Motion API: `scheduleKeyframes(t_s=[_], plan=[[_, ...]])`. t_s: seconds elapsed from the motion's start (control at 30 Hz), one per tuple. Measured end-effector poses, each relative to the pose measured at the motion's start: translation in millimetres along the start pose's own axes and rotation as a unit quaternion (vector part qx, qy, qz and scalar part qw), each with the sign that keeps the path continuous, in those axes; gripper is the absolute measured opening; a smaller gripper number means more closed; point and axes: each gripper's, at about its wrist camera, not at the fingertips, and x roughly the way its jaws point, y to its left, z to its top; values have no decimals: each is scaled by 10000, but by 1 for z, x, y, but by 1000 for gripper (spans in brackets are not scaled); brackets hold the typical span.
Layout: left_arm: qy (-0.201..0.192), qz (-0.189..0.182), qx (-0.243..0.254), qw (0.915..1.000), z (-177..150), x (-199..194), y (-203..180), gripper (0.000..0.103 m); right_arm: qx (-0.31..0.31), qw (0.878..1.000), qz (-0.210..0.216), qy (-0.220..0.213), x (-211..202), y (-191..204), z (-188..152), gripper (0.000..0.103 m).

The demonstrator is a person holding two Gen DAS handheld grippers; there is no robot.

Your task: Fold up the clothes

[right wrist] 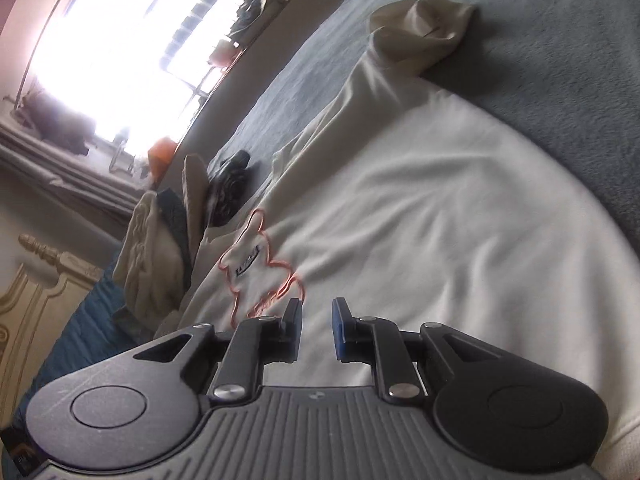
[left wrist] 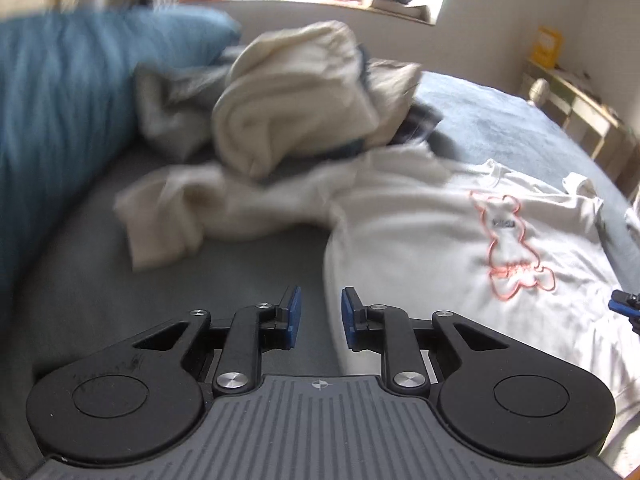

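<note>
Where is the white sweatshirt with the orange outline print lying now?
The white sweatshirt lies spread on the grey bed, right of the clothes pile in the left wrist view.

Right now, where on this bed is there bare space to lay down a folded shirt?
Bare bed cover lies between the blue pillow and the spread white sweatshirt, just ahead of the left gripper. More shows beyond the sweatshirt's sleeve. The clothes pile crowds the head end.
</note>
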Motion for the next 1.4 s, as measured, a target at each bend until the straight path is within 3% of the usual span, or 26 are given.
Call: scheduleKeyframes(t_s=[0.13,0.3,0.47,0.63,0.73,0.87,1.03,1.13,1.2,1.27,1.33,1.4], plan=[[115,-18,386,9992,27,24,-33,32,-556,9984,34,88,-6,21,-10,17],[356,110,806,9961,44,72,-64,33,-743,9972,102,23,-11,29,-12,17],[-88,-255,258,9993,36,110,-66,33,-1099,9939,33,13,-2,53,-7,18],[-632,-674,-138,9956,31,144,-68,33,-1590,9872,88,-20,19,94,15,18],[-961,-814,-130,9920,32,163,-75,33,-2062,9784,66,129,65,141,40,18],[-966,-931,-181,9908,39,191,-81,33,-2564,9660,-70,322,146,192,58,18],[-592,-788,-499,9939,32,224,-69,33,-2900,9542,-383,630,245,219,74,17],[-842,-887,-506,9912,21,222,-64,33,-2917,9510,-621,812,288,223,81,17],[-976,-910,-493,9898,16,221,-64,33,-3159,9399,-1025,797,312,226,84,17],[-1046,-969,-566,9882,12,222,-62,34,-3541,9198,-1417,920,337,225,85,17],[-1087,-1064,-691,9859,11,223,-59,35,-3832,9043,-1180,1463,357,225,81,16],[-1123,-1187,-886,9826,10,225,-53,35,-4281,8861,-940,1510,363,240,71,16]])
